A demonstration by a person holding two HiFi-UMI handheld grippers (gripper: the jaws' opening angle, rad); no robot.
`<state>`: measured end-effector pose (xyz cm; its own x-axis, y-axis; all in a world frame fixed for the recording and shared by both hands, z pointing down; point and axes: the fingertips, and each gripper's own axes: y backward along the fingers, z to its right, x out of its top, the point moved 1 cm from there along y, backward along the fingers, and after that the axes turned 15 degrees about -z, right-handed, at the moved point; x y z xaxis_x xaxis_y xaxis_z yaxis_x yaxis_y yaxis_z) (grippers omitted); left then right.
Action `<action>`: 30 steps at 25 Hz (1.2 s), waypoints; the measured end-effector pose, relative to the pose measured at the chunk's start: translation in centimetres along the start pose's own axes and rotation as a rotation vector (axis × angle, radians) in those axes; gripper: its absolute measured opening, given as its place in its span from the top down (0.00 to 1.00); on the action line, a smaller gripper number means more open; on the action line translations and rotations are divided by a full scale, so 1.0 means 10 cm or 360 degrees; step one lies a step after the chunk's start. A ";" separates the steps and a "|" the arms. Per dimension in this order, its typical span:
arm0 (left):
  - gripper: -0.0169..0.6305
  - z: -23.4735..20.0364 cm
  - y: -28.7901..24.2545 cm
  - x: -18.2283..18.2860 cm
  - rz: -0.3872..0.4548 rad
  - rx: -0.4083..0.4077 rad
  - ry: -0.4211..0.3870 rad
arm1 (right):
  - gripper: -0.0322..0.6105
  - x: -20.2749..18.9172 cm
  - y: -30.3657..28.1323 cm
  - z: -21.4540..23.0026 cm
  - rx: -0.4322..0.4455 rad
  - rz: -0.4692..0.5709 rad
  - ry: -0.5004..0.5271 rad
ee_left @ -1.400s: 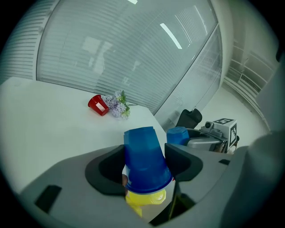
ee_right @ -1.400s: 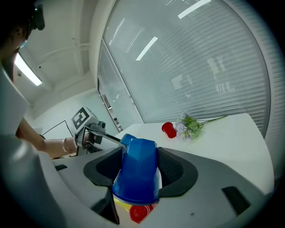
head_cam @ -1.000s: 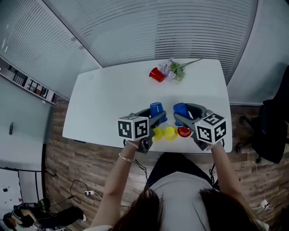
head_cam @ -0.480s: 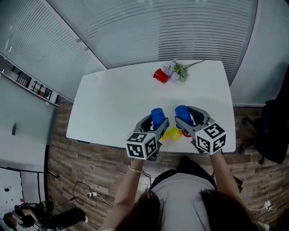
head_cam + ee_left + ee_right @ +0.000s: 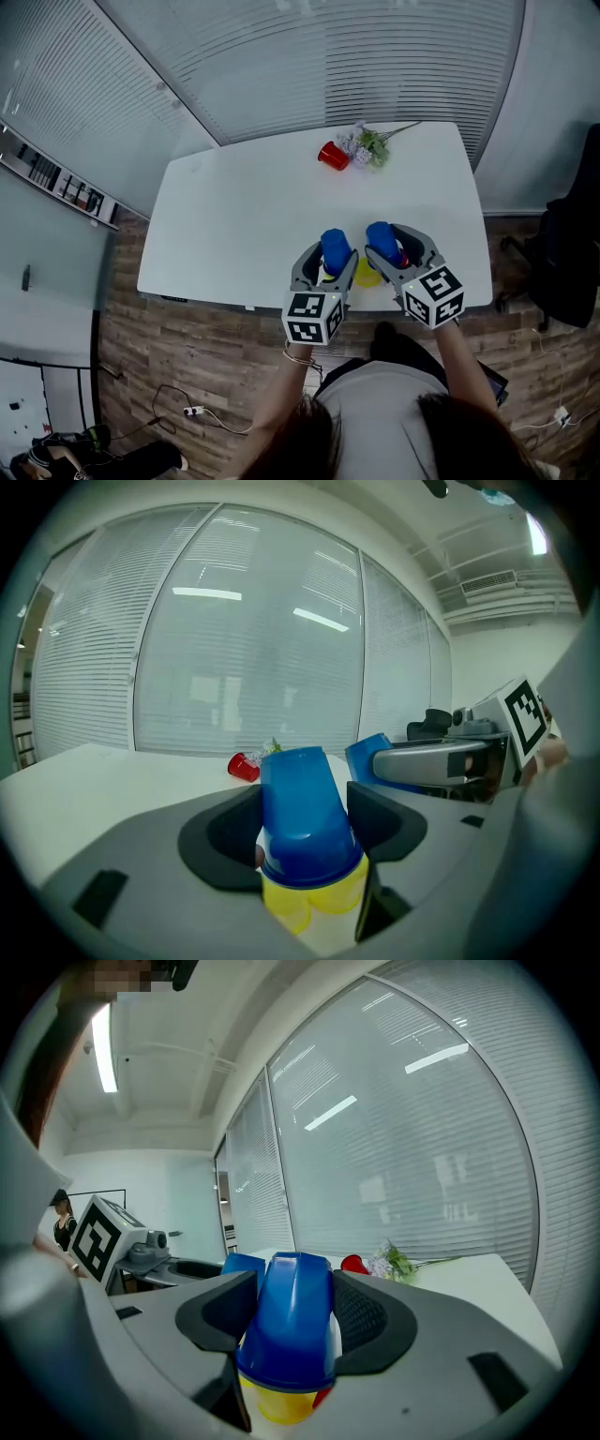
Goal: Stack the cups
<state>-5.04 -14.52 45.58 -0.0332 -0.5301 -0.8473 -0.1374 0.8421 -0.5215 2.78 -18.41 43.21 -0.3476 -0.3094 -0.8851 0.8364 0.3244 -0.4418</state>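
Observation:
My left gripper is shut on an upside-down blue cup, seen between its pads in the left gripper view. My right gripper is shut on a second upside-down blue cup, which fills the right gripper view. Both cups hang side by side just above two yellow cups near the table's front edge. A red cup peeks out beside the yellow cup. Another red cup lies on its side at the far edge.
A small bunch of flowers lies beside the far red cup on the white table. A dark office chair stands to the right of the table. Window blinds run behind the far edge.
The left gripper has swung round and rolled, so it now points away from the person alongside the right one. Both blue cups now hang over the yellow cups and hide most of them.

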 end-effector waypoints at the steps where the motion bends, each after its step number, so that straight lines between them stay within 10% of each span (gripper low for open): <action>1: 0.52 0.00 0.00 -0.02 0.0014 0.0011 0.0006 | 0.52 -0.02 0.00 -0.01 -0.0012 0.0004 0.0003; 30: 0.52 0.13 -0.17 -0.31 0.0071 0.0129 -0.0153 | 0.52 -0.37 -0.16 0.01 -0.0182 -0.0052 0.0151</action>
<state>-3.40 -14.21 48.97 0.0583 -0.4833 -0.8735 -0.0573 0.8719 -0.4863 2.74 -17.94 47.20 -0.4170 -0.2375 -0.8773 0.7720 0.4169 -0.4798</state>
